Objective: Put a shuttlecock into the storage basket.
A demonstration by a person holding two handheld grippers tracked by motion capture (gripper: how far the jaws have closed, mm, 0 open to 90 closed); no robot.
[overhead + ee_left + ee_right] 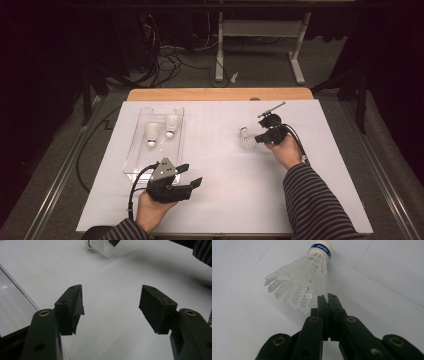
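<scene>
A white plastic shuttlecock (304, 282) with a blue band at its cork lies cork-away from my right gripper (327, 298), which is shut on the rim of its skirt. In the high view this shuttlecock (246, 138) is right of the table's middle, with the right gripper (257, 138) just to its right. Whether it rests on the sheet or hangs just above it, I cannot tell. Two more shuttlecocks (153, 134) (171, 124) stand in a clear tray (134, 165) at the left. My left gripper (192, 174) hovers open and empty near the tray's front corner; its jaws (112, 302) stand wide apart.
A white sheet (225, 190) covers the table, with a wooden edge (220, 94) at the back. The tray's clear wall (12, 302) lies left of the left gripper. Beyond the table are a dark floor, cables and a desk frame (260, 30).
</scene>
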